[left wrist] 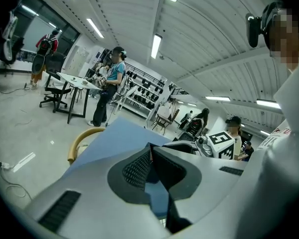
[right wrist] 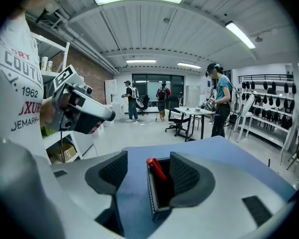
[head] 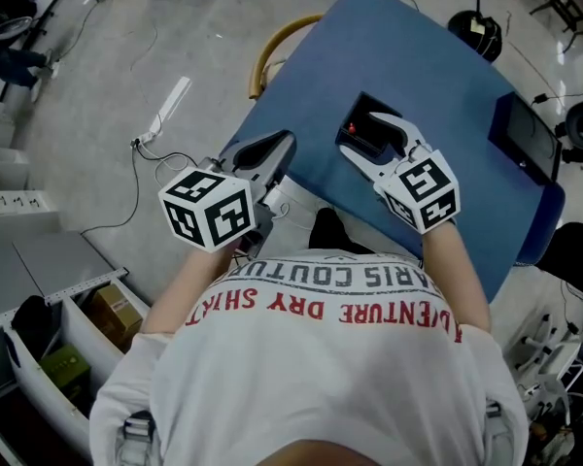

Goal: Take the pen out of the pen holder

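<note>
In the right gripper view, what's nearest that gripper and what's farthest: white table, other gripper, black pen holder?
1. Black box-shaped pen holder, between the open jaws, with a red pen in it.
2. Left gripper, off to the left, nearer than the room behind.
3. White table on thin black legs, far back across the room.

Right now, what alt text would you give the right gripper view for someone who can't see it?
The right gripper, jaws open, frames a black pen holder with a red pen leaning inside, on a blue table. The left gripper hovers at left; people stand in a workshop behind.
</note>
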Available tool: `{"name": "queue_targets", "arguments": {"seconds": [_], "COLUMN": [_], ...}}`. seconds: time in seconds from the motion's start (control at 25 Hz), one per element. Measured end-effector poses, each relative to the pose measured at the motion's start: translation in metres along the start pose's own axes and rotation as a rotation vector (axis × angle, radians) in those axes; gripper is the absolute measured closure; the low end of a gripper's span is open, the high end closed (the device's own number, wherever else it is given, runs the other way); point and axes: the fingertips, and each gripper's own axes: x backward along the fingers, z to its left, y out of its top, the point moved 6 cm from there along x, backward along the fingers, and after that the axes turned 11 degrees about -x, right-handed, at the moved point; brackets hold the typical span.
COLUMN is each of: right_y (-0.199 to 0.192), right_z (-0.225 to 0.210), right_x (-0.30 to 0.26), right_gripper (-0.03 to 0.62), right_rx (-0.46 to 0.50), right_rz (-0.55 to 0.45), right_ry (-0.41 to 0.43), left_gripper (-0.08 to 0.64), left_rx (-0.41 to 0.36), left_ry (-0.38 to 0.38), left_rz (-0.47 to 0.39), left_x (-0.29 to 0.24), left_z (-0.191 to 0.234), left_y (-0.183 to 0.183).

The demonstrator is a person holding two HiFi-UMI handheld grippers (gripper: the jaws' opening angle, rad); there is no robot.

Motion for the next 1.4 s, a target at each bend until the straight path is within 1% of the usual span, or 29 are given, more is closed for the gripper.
{"name": "queue_targets", "arguments": {"seconds": [0.12,0.24,0.28,0.4,0.48,0.72,0.96,1.4], "right_y": [-0.003,-0.005,-0.005,-0.003,-0.003,-0.003,-0.001,0.005], "right_z": [0.001,0.002,0.003,0.003,0.0,-0.005,-0.008,-0.025], "right_x": [-0.007,-0.012,-0.013,-0.015,-0.016,-0.016,-0.016,-0.007], "right_gripper": [0.333,0.376,0.402,0.442,0.465,0.508,0.515,0.528], "right_rx": [0.004,0.047,0.064,0.092,0.092,0.074,0.056,0.037], "right_rz": [0.032,0.077,0.095,0.126,0.136,0.157,0.141,0.107], "right_ry": [0.019,0.005,-0.002,-0.012,-0.013,-0.017,-0.015,-0.076], "left_gripper": [0.521,0.522,0.522,0.521,0.522,0.521,0.52,0.522], "left_rx": [0.009,0.019,0.021,0.027,0.031,0.035,0.033,0.024], "left_ry": [0.009,0.012,0.012,0.013,0.015,0.013,0.008,0.005], "left_rz": [-0.001,-0.001,-0.001,0.001,0.003,0.006,0.009,0.003], "left_x": [-0.002,-0.004,-0.004,-0.004,-0.006,-0.01,-0.011,-0.011], "left_z": [0.004,0.005,0.006,0.007,0.009,0.009,0.009,0.009], "left_y": [0.0,-0.003,-0.004,-0.006,-0.006,-0.008,-0.008,-0.004]}}
